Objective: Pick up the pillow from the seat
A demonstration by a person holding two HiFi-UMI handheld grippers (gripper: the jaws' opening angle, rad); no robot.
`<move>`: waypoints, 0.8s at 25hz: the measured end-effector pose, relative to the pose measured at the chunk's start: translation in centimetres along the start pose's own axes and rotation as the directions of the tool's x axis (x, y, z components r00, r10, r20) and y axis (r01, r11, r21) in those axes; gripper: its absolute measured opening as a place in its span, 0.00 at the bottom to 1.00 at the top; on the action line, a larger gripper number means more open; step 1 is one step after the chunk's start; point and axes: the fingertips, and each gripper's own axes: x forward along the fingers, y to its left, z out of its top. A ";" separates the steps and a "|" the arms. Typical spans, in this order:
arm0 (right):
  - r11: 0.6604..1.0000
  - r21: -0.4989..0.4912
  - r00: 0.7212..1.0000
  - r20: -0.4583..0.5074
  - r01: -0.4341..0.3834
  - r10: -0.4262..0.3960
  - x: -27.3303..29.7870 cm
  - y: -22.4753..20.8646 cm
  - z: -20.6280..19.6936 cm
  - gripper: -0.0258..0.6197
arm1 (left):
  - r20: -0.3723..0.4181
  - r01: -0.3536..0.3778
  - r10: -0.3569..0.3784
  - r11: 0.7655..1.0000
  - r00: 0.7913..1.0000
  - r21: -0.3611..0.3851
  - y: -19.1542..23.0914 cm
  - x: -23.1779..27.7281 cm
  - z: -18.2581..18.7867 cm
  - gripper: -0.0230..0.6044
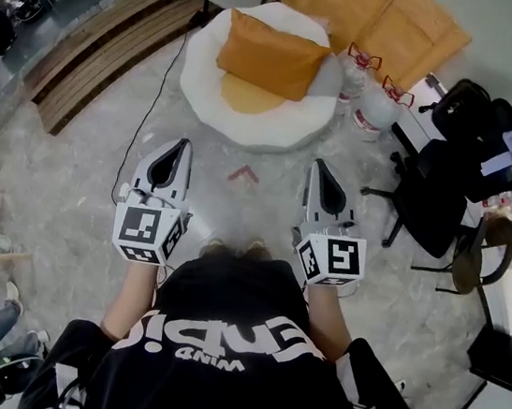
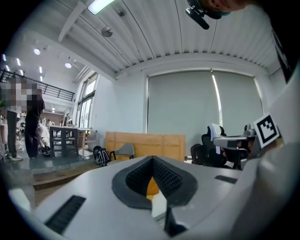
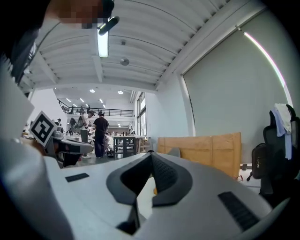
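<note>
An orange pillow (image 1: 269, 55) lies on a round white seat (image 1: 249, 118) shaped like a fried egg, ahead of me in the head view. My left gripper (image 1: 183, 144) and right gripper (image 1: 320, 164) are held side by side, well short of the seat, both shut and empty. In the left gripper view the left gripper (image 2: 152, 158) shows a sliver of the orange pillow (image 2: 151, 186) through the gap behind its closed tips. In the right gripper view the right gripper (image 3: 151, 153) has its tips together.
Two large water bottles (image 1: 375, 107) stand right of the seat. Black office chairs (image 1: 449, 179) crowd the right side. A wooden board (image 1: 386, 19) lies beyond the seat, wooden steps (image 1: 108, 46) at left. A black cable (image 1: 152, 104) runs across the floor.
</note>
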 end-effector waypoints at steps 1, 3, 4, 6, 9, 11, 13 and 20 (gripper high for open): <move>1.000 0.000 1.000 0.009 0.007 -0.007 -0.3 0.1 -0.1 0.07 | -0.003 0.005 -0.005 1.000 1.000 0.004 0.2 -0.1 -0.3 0.05; 1.000 -0.006 1.000 0.001 0.024 -0.024 -0.7 0.2 -0.6 0.07 | -0.008 0.017 -0.017 1.000 1.000 0.004 0.3 0.1 -0.8 0.05; 0.999 -0.008 0.999 -0.009 0.033 -0.033 -0.9 0.1 -1.0 0.07 | -0.012 0.025 -0.025 1.000 1.000 0.001 0.3 0.2 -1.2 0.05; 0.999 -0.008 0.999 -0.027 0.047 -0.047 -1.3 0.1 -1.7 0.07 | -0.019 0.043 -0.043 0.999 0.999 -0.002 0.1 0.2 -1.7 0.05; 0.998 -0.012 0.998 -0.035 0.057 -0.057 -1.4 0.4 -2.0 0.07 | -0.018 0.055 -0.055 0.998 0.998 -0.006 0.3 0.2 -2.0 0.05; 0.998 -0.019 0.998 -0.032 0.058 -0.058 -1.3 0.5 -1.9 0.07 | -0.019 0.058 -0.059 0.998 0.998 -0.011 0.5 0.3 -2.2 0.05; 0.998 -0.022 0.998 -0.027 0.056 -0.056 -1.0 0.5 -1.7 0.07 | -0.021 0.065 -0.066 0.998 0.998 -0.012 0.5 0.7 -2.3 0.05; 0.998 -0.012 0.998 -0.011 0.065 -0.065 1.1 -0.4 -2.1 0.07 | -0.021 0.075 -0.076 0.997 0.997 -0.008 1.2 2.9 -2.2 0.05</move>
